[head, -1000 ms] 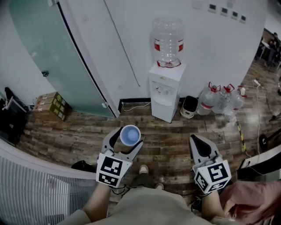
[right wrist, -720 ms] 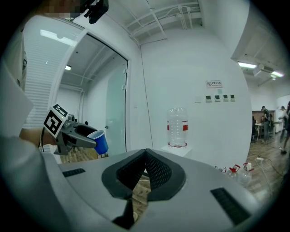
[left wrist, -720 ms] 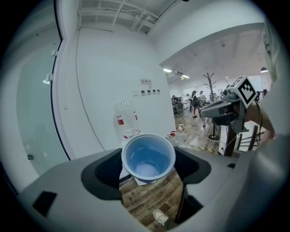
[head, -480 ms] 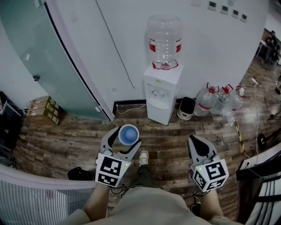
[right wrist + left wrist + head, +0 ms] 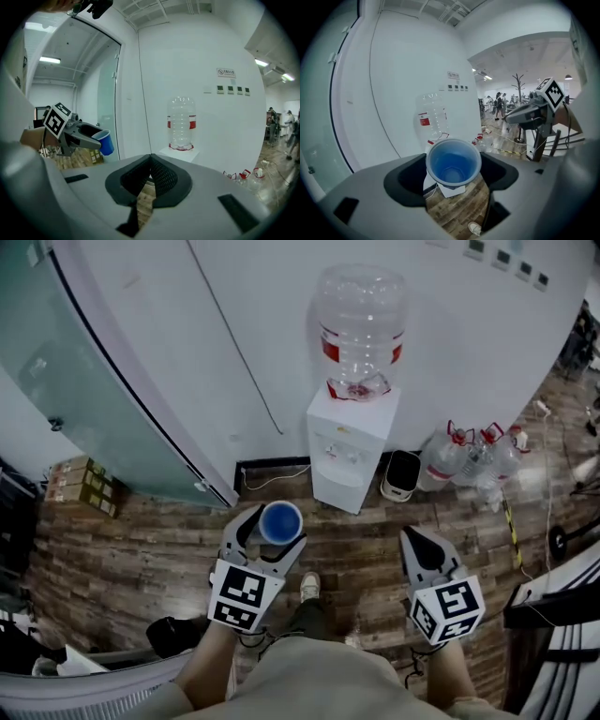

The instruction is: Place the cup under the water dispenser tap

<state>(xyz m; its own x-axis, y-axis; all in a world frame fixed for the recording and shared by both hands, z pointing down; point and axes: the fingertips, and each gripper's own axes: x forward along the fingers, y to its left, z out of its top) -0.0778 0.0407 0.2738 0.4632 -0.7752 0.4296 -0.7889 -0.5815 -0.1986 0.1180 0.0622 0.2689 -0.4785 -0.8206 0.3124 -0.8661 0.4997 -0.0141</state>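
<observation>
Here, the blue cup (image 5: pixel 280 521) is gripped by the left gripper (image 5: pixel 270 531), whose jaws are clamped on its sides near their tips. The cup is held upright with its open mouth facing up, and in the left gripper view its blue inside is shown down to the bottom. It is carried in the air above the wooden floor (image 5: pixel 141 540). It is held in front of the water dispenser (image 5: pixel 349 460), well apart from it and slightly to its left in the head view. The dispenser is stood against the white wall (image 5: pixel 450 352), with a clear bottle (image 5: pixel 362 324) seated upside down on top. The right gripper (image 5: pixel 415 542) is held to the right of the cup, about level with the left one. Its jaws are pressed together with nothing between them. Spare bottles (image 5: pixel 469 457) are grouped on the floor to the dispenser's right.
</observation>
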